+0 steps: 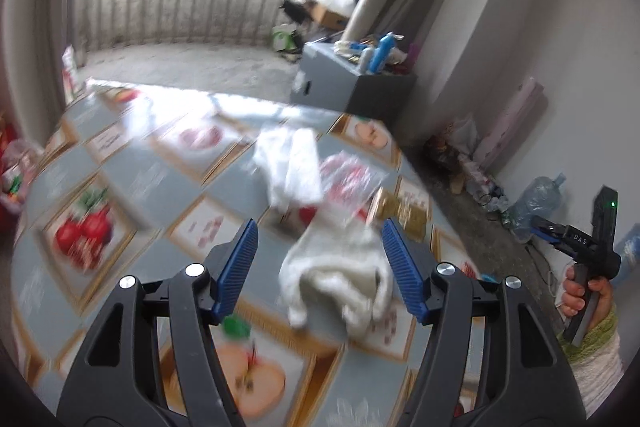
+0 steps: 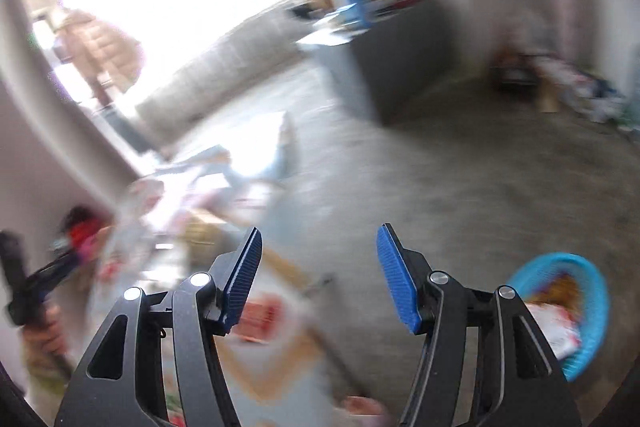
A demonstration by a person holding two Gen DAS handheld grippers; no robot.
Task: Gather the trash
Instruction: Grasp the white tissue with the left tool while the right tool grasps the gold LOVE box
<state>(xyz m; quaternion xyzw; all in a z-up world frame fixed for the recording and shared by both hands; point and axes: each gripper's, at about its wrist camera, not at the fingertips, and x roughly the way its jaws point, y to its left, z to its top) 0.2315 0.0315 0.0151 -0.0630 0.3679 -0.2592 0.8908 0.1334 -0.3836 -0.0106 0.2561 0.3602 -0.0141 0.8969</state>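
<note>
In the left wrist view my left gripper (image 1: 319, 227) hangs open over a table with a fruit-print cloth (image 1: 120, 167). A crumpled white tissue (image 1: 336, 279) lies on the cloth between the blue pads, which do not touch it. Beyond it lie another white tissue (image 1: 288, 163), a red-and-white plastic wrapper (image 1: 348, 179) and a gold box (image 1: 400, 211). A green cap (image 1: 234, 327) sits by the left finger. My right gripper (image 2: 320, 229) is open and empty, raised off the table's right side. A blue basket (image 2: 596, 287) holding trash stands on the floor at its lower right.
A grey cabinet (image 1: 344, 83) cluttered with bottles stands beyond the table's far edge. Along the right wall lie bags, clutter and a large water bottle (image 1: 536, 203). The concrete floor (image 2: 460, 187) lies between table, cabinet and basket. The right wrist view is blurred.
</note>
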